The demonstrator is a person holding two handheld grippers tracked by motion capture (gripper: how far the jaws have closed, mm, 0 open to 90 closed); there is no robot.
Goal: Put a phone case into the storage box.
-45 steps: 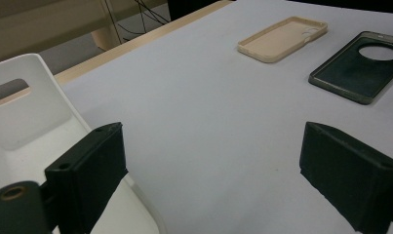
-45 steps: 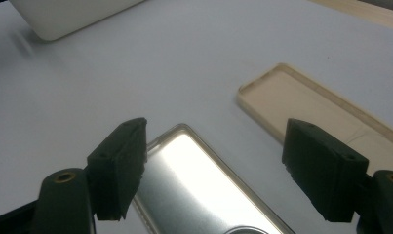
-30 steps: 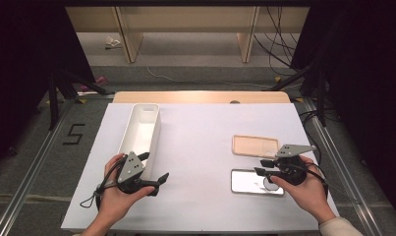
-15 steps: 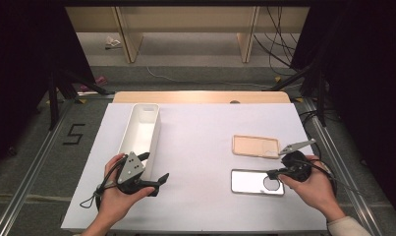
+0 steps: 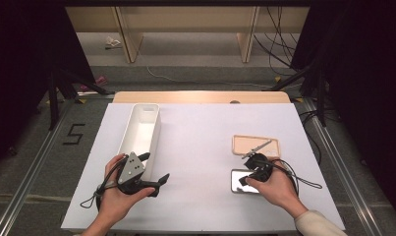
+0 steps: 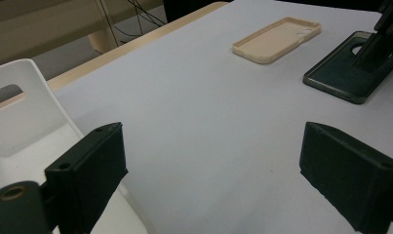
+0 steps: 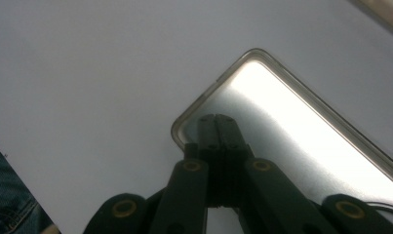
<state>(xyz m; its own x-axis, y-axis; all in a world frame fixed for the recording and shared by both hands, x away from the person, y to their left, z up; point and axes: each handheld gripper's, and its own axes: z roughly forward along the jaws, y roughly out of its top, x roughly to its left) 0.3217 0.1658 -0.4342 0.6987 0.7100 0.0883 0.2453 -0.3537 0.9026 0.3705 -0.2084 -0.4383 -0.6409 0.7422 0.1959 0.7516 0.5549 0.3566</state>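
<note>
With jaws pressed flat together and gripping nothing, right gripper (image 7: 218,122) poised over the near corner of a dark, glossy, round-cornered phone case (image 7: 301,126). Beyond, a matte beige phone case (image 5: 257,145) on the smooth white table (image 5: 200,142). Left gripper (image 6: 211,180) wide apart, empty, beside a long white plastic bin (image 5: 142,129); handwritten "5" (image 5: 74,133) on the floor.

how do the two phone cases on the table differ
Colour: the beige case is pale and opaque; the dark case is smoky and glossy, throwing back light.
Place: the beige case lies farther from the person, the dark case nearer, just in front of it.
Contact: the right gripper, jaws together, has its tips down on the dark case near a corner; nothing touches the beige case.
Both lie flat on the white table, hollow side up.
</note>
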